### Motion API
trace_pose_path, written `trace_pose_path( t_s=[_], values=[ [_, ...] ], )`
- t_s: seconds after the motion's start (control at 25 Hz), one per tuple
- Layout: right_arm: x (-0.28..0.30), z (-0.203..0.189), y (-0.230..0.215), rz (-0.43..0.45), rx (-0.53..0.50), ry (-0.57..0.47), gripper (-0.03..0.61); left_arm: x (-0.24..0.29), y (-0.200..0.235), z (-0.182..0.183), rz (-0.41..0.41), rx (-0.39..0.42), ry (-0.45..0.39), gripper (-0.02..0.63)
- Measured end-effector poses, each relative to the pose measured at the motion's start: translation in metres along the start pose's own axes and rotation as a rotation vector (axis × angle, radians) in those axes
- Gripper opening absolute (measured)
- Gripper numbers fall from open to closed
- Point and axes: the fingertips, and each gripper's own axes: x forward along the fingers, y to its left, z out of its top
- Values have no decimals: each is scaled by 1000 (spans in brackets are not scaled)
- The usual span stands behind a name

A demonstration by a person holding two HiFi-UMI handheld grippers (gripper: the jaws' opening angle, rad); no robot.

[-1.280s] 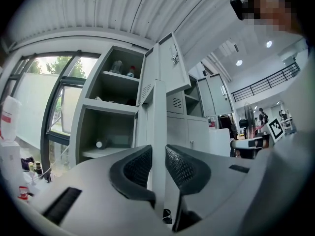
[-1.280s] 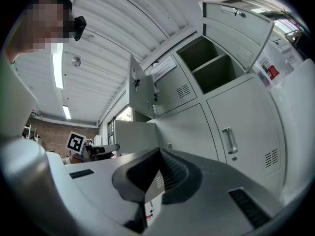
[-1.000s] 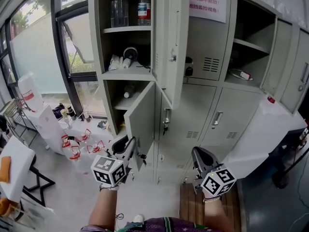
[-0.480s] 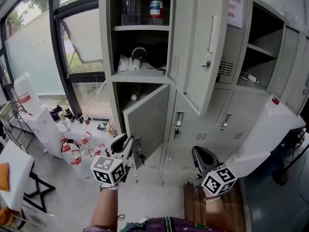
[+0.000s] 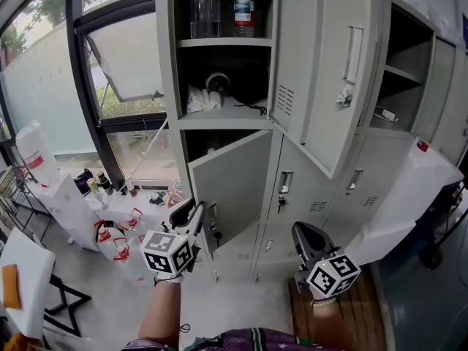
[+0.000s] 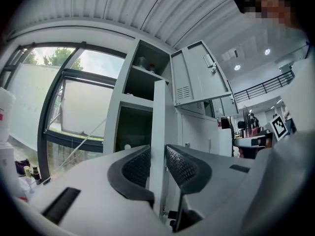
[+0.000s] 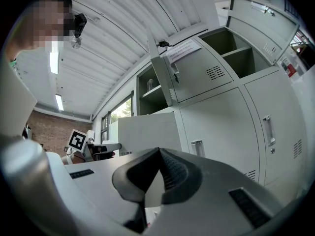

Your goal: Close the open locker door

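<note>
1. The lower door [image 5: 234, 185] of the grey locker [image 5: 296, 196] is seen standing ajar. It is hinged at the right, and its free edge is swung out toward the person.
2. The left claw [image 5: 193, 209] is held level at that free edge. In the left gripper view the edge is seen upright between the two ribbed pads [image 6: 135, 166].
3. The left claw's jaws have just been opening. A thin gap is seen beside the right pad, so the door is straddled, not clamped.
4. The right claw [image 5: 306, 234] is held apart at the lower right, before the shut lower doors. Its jaws are pressed together, with nothing between them.
5. Above, an upper door [image 5: 329, 72] is also seen open, and two bottles [image 5: 206, 9] are stood on the top shelf behind it.
6. A window [image 5: 110, 64] is seen left of the locker.
</note>
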Motion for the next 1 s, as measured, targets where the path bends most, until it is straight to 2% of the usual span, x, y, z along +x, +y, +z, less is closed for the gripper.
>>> trace_pose_path(
  t_s=[0.2, 0.52, 1.0],
  values=[
    [12, -9, 6, -29, 12, 0, 6, 8, 23, -5, 12, 49, 20, 109],
    [29, -19, 17, -51, -7, 17, 6, 22, 56, -28, 44, 39, 68, 109],
    [46, -23, 9, -86, -1, 17, 6, 55, 91, -28, 85, 22, 80, 75]
  ],
)
